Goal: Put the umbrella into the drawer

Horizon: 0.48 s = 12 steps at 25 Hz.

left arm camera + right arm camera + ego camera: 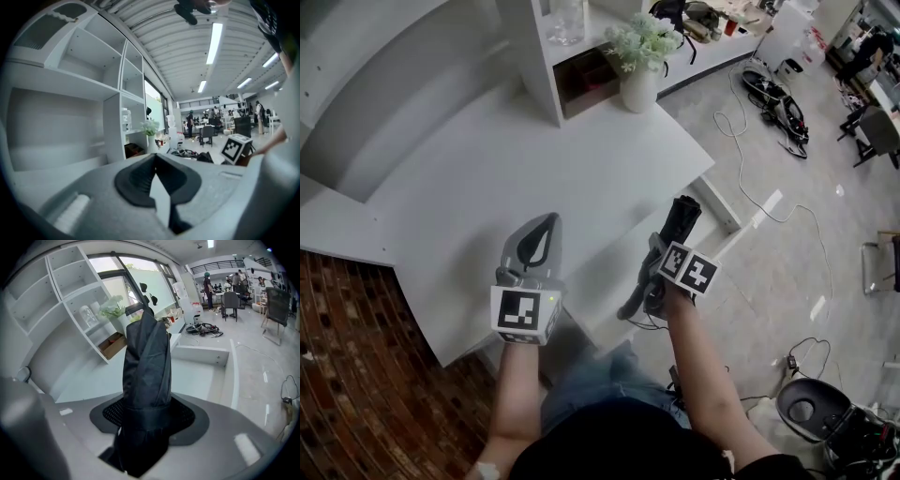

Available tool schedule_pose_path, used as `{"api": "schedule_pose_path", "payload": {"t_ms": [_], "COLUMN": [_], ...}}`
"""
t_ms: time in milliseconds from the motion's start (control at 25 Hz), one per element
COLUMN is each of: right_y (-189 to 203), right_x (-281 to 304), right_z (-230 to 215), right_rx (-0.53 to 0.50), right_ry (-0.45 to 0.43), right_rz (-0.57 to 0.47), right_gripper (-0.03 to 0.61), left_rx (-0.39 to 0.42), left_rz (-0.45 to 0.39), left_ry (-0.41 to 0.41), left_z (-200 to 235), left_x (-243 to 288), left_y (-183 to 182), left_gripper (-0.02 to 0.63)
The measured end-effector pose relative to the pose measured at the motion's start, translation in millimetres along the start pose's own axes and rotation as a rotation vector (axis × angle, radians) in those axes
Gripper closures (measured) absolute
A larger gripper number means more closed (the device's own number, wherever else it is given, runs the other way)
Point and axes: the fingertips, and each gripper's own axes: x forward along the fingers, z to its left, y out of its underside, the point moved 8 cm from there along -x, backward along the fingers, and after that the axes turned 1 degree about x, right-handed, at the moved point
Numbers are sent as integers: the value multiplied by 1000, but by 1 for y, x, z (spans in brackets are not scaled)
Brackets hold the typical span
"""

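Observation:
A folded black umbrella [681,221] is clamped in my right gripper [664,251], which is shut on it just off the right edge of the white desk [534,178]. In the right gripper view the umbrella [147,357] stands up between the jaws of the right gripper [145,413], its tip toward the shelves. Beyond it lies the open white drawer [206,354], which is empty; in the head view the drawer [724,214] sticks out under the desk's right side. My left gripper [547,223] hovers over the desk's front part, shut on nothing [154,157].
A white vase of pale flowers [640,80] stands at the desk's far corner next to a white shelf unit [534,56]. Cables [750,141] and gear lie on the grey floor to the right. A brick-patterned floor [347,328] is at the left.

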Motion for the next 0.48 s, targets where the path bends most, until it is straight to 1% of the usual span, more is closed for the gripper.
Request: {"api": "schedule_pose_path", "payload": {"t_ms": [280, 480], "right_y": [15, 28], "right_x": [32, 56], "right_z": [-27, -42], "right_rx": [100, 181], "right_ry": [64, 59], "right_rz": [104, 160], "right_gripper": [333, 332], "left_rx": [15, 35], "left_rz": [25, 53], "left_ry": [39, 48], "left_z": [-3, -3], "left_x": [15, 19], "left_y": [2, 7], "left_gripper": [614, 614]}}
